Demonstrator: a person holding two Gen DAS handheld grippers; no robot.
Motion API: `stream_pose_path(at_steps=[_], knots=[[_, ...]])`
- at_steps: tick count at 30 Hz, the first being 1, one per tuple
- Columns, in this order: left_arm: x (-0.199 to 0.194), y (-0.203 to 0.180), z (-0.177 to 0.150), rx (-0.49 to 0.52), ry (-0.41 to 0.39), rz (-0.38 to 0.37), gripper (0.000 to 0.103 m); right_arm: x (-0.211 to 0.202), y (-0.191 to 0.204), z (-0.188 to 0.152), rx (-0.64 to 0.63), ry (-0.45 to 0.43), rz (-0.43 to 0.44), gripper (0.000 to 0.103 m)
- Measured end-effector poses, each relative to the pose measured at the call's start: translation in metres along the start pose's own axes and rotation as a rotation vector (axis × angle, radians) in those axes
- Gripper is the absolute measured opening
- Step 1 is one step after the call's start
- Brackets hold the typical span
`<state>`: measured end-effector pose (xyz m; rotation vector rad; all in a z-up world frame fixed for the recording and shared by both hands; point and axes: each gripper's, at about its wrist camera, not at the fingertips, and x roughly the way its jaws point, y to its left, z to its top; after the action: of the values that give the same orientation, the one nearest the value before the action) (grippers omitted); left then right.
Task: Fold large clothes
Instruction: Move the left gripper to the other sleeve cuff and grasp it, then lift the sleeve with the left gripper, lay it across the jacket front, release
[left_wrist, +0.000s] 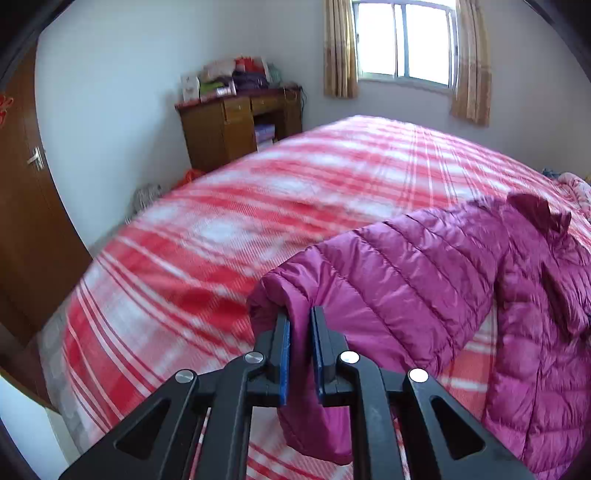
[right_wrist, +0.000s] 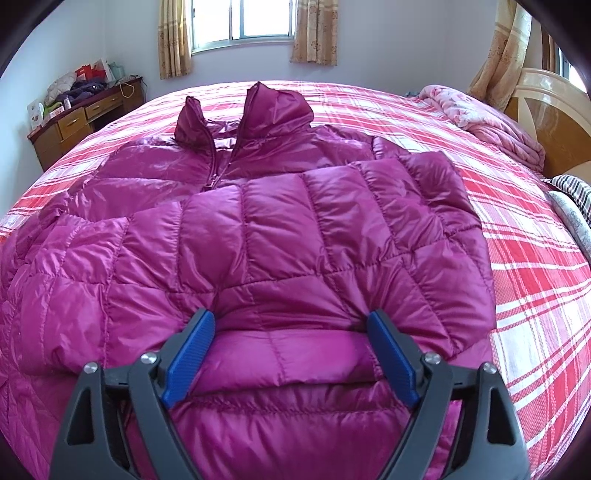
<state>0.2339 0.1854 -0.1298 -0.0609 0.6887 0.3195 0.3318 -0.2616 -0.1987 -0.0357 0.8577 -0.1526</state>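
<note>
Left claw (left_wrist: 300, 325): nearest the left wrist camera, at 6 o'clock; its blue pads (left_wrist: 285, 354) are pinched together on the cuff end of the jacket's sleeve (left_wrist: 388, 273), which hangs below the jaws.
Right claw (right_wrist: 291, 325): at 6 o'clock in the right wrist view, jaws spread wide, the blue fingertips (right_wrist: 376, 321) resting on the padded fabric without pinching it (nothing is gripped).
Jacket (right_wrist: 258, 229): a magenta quilted puffer, lying front-up on the bed, collar toward 12 o'clock, zip (right_wrist: 212, 166) partly open at the neck.
Folded sleeve (right_wrist: 406, 192): laid across the chest, running from 2 o'clock toward the middle.
Held sleeve: in the left wrist view it stretches from the claw toward 3 o'clock, lifted off the bedspread near the cuff.
Bed (left_wrist: 221, 229): covered in a red and white plaid spread; the jacket takes up the near half.
Blanket (right_wrist: 480, 114): pink, bunched at 2 o'clock by the headboard (right_wrist: 554, 110).
Desk (left_wrist: 236, 125): wooden, at 11 o'clock against the wall, piled with bags and boxes.
Window (left_wrist: 404, 40): at 12 o'clock, with tan curtains either side.
</note>
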Motion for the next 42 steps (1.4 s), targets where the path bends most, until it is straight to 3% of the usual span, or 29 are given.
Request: stream_pose_path(at_steps=[7,14,17,21,27,33,37,42], knots=[[-0.026,-0.017,0.051,0.111,-0.134,0.01,0.009,-0.012,-0.005,0.005,0.003,0.015,0.046,0.088],[-0.063,-0.062,0.091,0.152,-0.228,-0.104,0.003,-0.064,-0.021,0.01,0.038,-0.108,0.105,0.088],[-0.086,-0.094,0.103,0.202,-0.282,-0.16,0.003,-0.069,-0.026,0.006,0.026,-0.126,0.089,0.088],[-0.102,-0.124,0.107,0.268,-0.311,-0.176,0.003,-0.065,-0.039,-0.006,0.06,-0.126,0.09,0.088],[-0.072,-0.092,0.079,0.195,-0.142,-0.214,0.004,-0.056,-0.037,-0.027,0.06,-0.126,0.123,0.088],[-0.009,-0.015,0.034,-0.04,0.016,-0.134,0.004,-0.054,-0.022,-0.032,-0.019,-0.125,0.131,0.088],[0.017,0.028,0.004,-0.214,0.095,-0.235,0.005,-0.047,-0.018,-0.035,-0.037,-0.096,0.121,0.088],[0.034,0.034,-0.018,-0.213,0.172,-0.228,0.006,-0.044,-0.017,-0.036,-0.041,-0.085,0.12,0.088]])
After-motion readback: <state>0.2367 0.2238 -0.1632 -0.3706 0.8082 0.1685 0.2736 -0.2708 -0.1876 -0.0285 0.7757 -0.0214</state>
